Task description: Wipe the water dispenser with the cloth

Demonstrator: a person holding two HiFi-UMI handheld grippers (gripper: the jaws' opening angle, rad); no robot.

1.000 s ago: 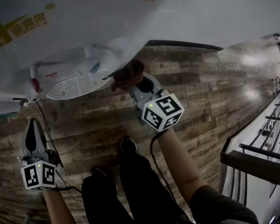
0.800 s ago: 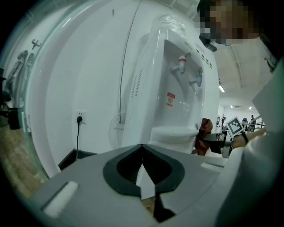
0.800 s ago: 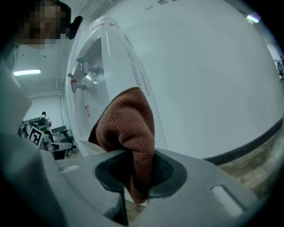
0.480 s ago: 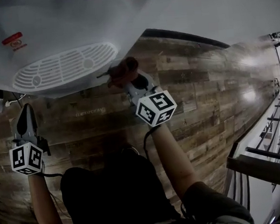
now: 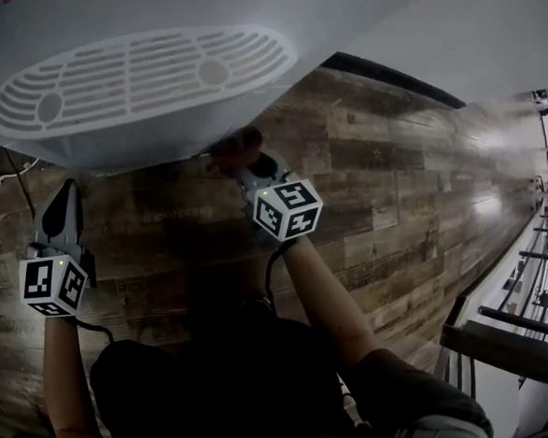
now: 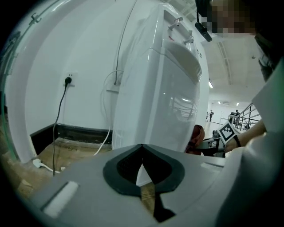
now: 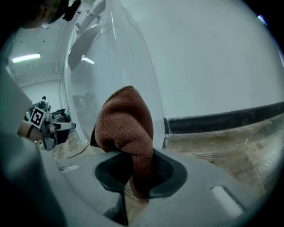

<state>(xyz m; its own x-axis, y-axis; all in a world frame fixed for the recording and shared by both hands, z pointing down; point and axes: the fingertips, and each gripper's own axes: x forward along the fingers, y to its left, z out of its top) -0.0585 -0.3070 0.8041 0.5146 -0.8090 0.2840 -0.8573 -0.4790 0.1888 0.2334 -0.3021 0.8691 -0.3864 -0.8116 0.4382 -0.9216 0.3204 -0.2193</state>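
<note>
1. Right tongs (image 5: 242, 165): in the right gripper view, the right tongs (image 7: 136, 177) are clamped on a bunched rust-brown cloth (image 7: 126, 126). The fabric passes down between the two jaws and bulges above them.

2. Cloth position: in the head view, the cloth (image 5: 235, 149) sits at the lower front edge of the white water dispenser (image 5: 137, 129), just below the oval slotted grille (image 5: 142, 76). In the right gripper view, the cloth is directly in front of a glossy panel of the water dispenser (image 7: 111, 66). We cannot tell whether the two are in contact.

3. Left tongs (image 5: 60, 202): in the left gripper view, the jaws of the left tongs (image 6: 142, 148) meet at their tips with nothing between them. They point toward the side of the water dispenser (image 6: 173, 102). The cloth (image 6: 196, 137) shows at the far corner of the cabinet.

4. Support: the water dispenser stands on a wood-plank floor (image 5: 394, 196) at the edge where the floor meets a white wall (image 7: 213, 57) with a black skirting (image 7: 222, 119). A cable (image 6: 59, 115) runs from a wall socket (image 6: 68, 80) down to the floor.
</note>
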